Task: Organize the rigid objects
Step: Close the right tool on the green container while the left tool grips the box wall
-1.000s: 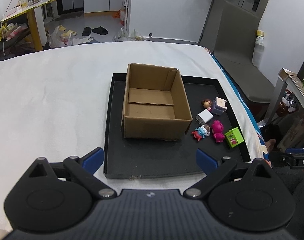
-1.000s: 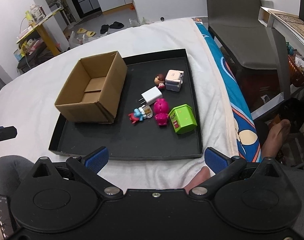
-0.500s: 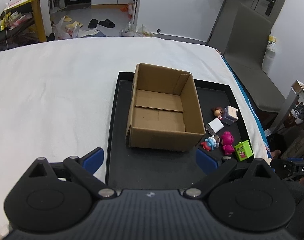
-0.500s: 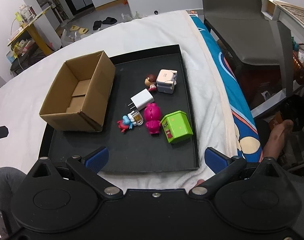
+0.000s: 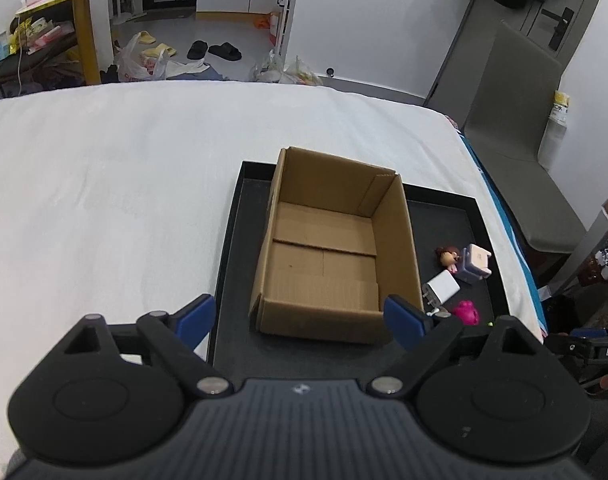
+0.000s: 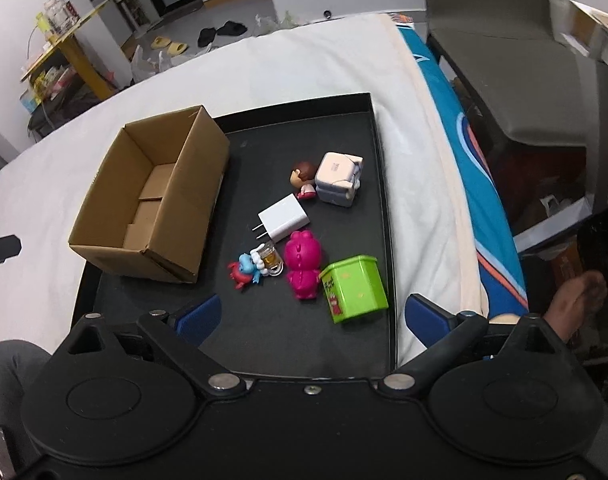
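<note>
six small toys (image 6: 302,264) lie ahead of the right gripper (image 6: 311,316); one box (image 5: 327,256) faces the left gripper (image 5: 300,316). both jaws wide, just narrowing, empty.

The left wrist view looked steeply down over the cardboard box (image 5: 327,256) from close above its near wall. The right wrist view faced down from the tray's (image 6: 379,184) near right side (somewhat farther back), over the small toys. Both views shared the box, tray and white bed cover (image 5: 124,184).
</note>
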### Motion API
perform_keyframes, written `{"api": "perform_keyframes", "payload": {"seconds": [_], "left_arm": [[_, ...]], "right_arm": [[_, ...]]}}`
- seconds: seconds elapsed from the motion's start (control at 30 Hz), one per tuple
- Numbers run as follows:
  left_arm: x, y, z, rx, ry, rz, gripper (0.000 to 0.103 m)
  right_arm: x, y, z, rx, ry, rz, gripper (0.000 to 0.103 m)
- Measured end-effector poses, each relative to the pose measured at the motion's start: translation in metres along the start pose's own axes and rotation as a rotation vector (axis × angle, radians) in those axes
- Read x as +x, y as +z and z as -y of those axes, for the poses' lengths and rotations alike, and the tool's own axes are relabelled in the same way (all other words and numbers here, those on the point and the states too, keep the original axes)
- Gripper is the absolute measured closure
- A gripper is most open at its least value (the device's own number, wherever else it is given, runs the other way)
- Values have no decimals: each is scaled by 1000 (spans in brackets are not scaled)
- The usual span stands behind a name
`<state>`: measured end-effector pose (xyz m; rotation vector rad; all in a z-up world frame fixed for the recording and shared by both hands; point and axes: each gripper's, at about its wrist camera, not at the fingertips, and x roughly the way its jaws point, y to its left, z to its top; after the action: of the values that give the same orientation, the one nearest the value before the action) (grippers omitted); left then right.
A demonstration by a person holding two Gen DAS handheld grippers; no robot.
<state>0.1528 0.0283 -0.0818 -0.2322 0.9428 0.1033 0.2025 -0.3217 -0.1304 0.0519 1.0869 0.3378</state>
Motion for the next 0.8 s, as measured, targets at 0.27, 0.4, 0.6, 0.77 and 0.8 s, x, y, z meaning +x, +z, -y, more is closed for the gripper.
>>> {"api": "perform_keyframes", "payload": {"seconds": [0.27,0.4,0.6,0.77,0.8], "left_arm": [[29,1,-5,-18,15,-37,40],[43,0,-5,-23,15,-61,48],[59,1,-5,-22,29,-81,57],[72,3,-6,-25,41,-92,65],[75,3,-7,-26,47,-94,68]], "right_arm": [[32,17,13,-20,14,-78,20],[47,21,16,-34,22,-112,29],[67,23,28,5,30,-156,38],[81,21,35,29,27,-187,45],[82,21,35,27,25,-187,47]]}}
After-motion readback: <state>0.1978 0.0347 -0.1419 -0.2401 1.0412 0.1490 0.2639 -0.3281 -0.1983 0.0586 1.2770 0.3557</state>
